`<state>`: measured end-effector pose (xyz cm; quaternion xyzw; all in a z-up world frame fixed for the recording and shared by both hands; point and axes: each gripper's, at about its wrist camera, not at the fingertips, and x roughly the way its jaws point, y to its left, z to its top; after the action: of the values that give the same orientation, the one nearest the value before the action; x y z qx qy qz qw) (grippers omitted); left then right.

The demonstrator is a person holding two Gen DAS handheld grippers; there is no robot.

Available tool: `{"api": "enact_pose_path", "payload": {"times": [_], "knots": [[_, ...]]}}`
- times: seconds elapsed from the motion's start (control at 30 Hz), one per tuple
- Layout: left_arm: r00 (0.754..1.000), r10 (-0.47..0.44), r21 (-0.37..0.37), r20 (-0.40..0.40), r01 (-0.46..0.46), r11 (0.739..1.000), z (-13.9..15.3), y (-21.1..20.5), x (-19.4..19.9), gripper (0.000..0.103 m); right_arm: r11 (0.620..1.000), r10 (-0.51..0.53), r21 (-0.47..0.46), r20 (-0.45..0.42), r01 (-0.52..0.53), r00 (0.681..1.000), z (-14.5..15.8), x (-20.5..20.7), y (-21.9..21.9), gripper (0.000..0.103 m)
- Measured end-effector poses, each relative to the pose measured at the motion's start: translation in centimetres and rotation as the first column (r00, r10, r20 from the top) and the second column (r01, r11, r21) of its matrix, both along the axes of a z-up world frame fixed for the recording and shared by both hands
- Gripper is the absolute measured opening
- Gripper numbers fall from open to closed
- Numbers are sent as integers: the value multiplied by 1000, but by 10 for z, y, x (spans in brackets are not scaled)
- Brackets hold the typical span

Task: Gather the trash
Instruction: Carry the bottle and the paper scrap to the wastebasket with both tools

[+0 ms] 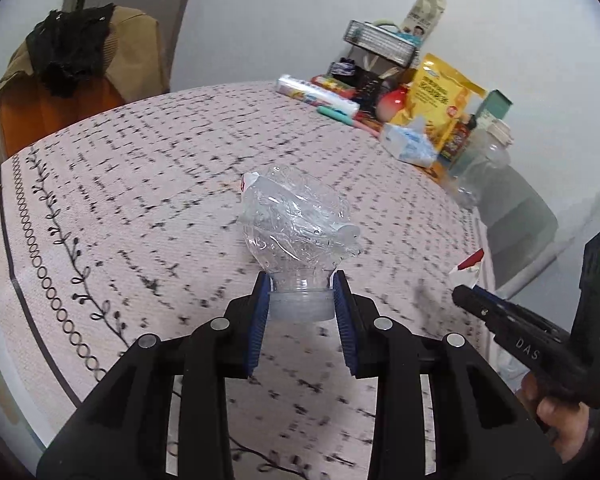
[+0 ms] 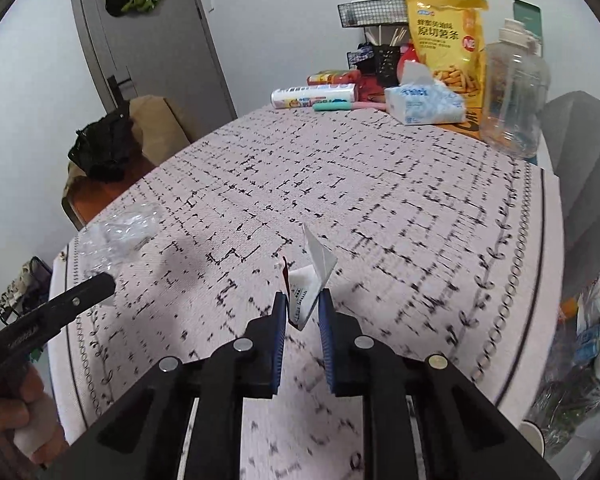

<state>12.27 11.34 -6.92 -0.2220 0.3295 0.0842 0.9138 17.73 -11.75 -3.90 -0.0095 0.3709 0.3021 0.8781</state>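
Trash, two pieces, both lifted above the table (image 2: 380,184), one to each gripper.

Item 1: crushed clear plastic bottle (image 1: 296,216). Held by the left gripper (image 1: 301,294), its blue pads closed narrowly on the neck just above the cap. Long axis runs straight on from the fingers toward 12 o'clock, the crumpled body leading, nothing of it touching the cloth.

Item 2: crumpled white wrapper (image 2: 310,280) with red edging. Pinched at its lower end by the right gripper (image 2: 303,306), jaws drawn nearly together; the free end stands up toward 1 o'clock.

Relation: in the right wrist view, a heap of bags and litter (image 2: 580,344) lies off the table edge at about 4 o'clock, low. Judged the likeliest drop place, though not certain. The right gripper is nearer to it; the left gripper, seen at 9 o'clock in that view, would have to cross the table.

Other contents, far edge, 12 to 2 o'clock: tissue pack (image 2: 420,104), yellow snack bag (image 2: 446,40), clear jar (image 2: 514,92).
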Motion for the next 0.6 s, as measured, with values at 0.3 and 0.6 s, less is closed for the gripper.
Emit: {"api": "enact_pose_path", "payload": {"times": [0.3,0.6], "knots": [[992,-119,20,31,119,993,19,-52,7,31,995,-80,60,4,80,997,9,-21,-63,17],[965,-257,34,45,256,966,30,-115,22,31,978,-196,75,1,195,981,7,-35,-139,17]]}}
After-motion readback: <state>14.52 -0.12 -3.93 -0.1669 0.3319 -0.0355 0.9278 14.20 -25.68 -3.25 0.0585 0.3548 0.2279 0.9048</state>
